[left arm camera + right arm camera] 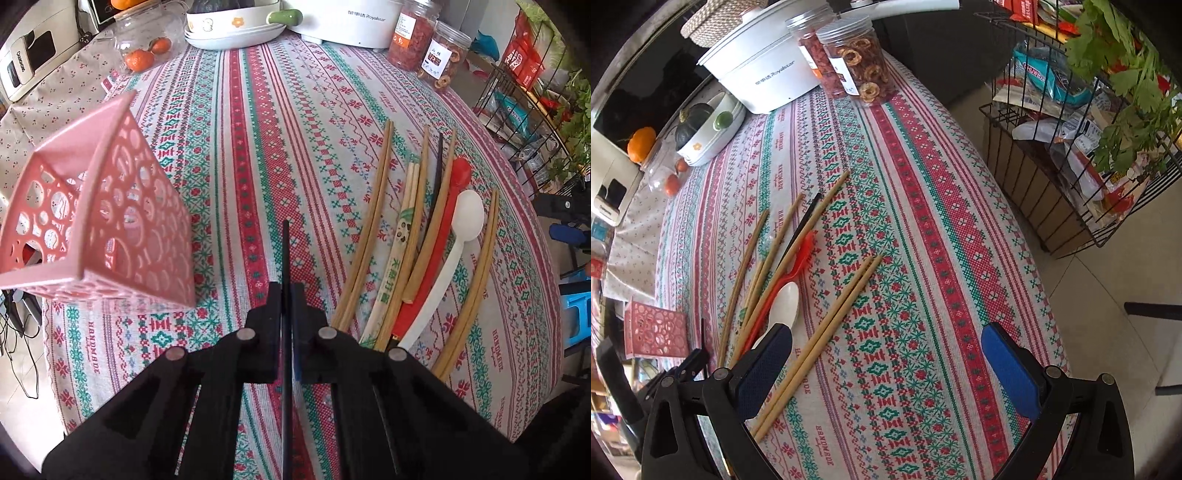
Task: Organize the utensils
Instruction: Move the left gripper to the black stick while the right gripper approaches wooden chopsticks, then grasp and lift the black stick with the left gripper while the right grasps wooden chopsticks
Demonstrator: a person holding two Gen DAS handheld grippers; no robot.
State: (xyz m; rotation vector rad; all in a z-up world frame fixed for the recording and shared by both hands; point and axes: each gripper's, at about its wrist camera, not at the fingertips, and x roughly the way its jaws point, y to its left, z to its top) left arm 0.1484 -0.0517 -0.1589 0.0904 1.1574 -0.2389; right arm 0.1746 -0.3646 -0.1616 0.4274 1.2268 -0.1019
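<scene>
Clamped on a black chopstick (285, 258), the left gripper (286, 295) hangs over the tablecloth (258, 147), beside the pink basket (96, 221). Right gripper (886, 354) gapes wide above two bamboo chopsticks (827, 336); spoons (783, 306) lie just beside.

It was a home kitchen or dining corner. The surface (280, 122) wore a patterned cross-stitch cloth, and along its far edge stood a white electric cooker (343, 18), a flowered casserole dish (229, 22), jars of dried fruit (443, 59) and loose oranges (140, 61). A wire rack (1071, 155) beside it held snack packets and leafy greens (1126, 74).
</scene>
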